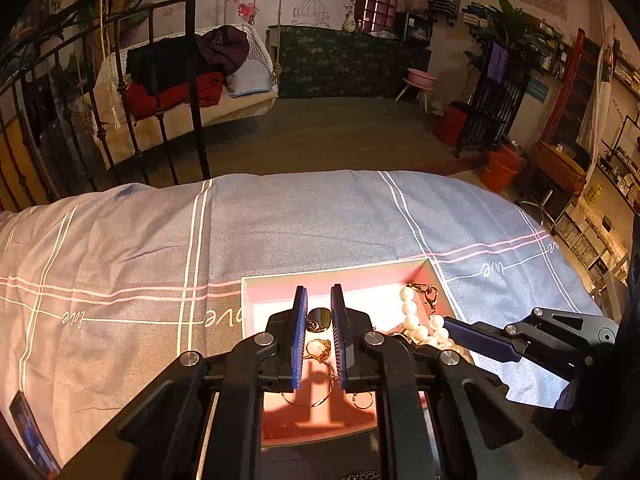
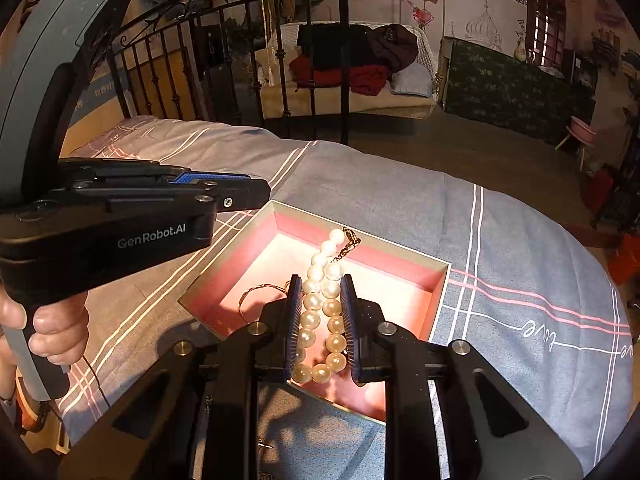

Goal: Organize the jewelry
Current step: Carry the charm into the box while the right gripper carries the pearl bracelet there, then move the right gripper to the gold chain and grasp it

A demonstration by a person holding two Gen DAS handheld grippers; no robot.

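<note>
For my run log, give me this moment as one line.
left gripper: open over gold ring | right gripper: fingers around pearl strand, grip unclear | both in pink-lined box on bedspread

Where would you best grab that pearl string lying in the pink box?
Probably across the doubled middle of the pearl string, coming from above. Its two rows lie side by side on the floor of the pink box, so the right gripper can straddle both rows at once.
</note>
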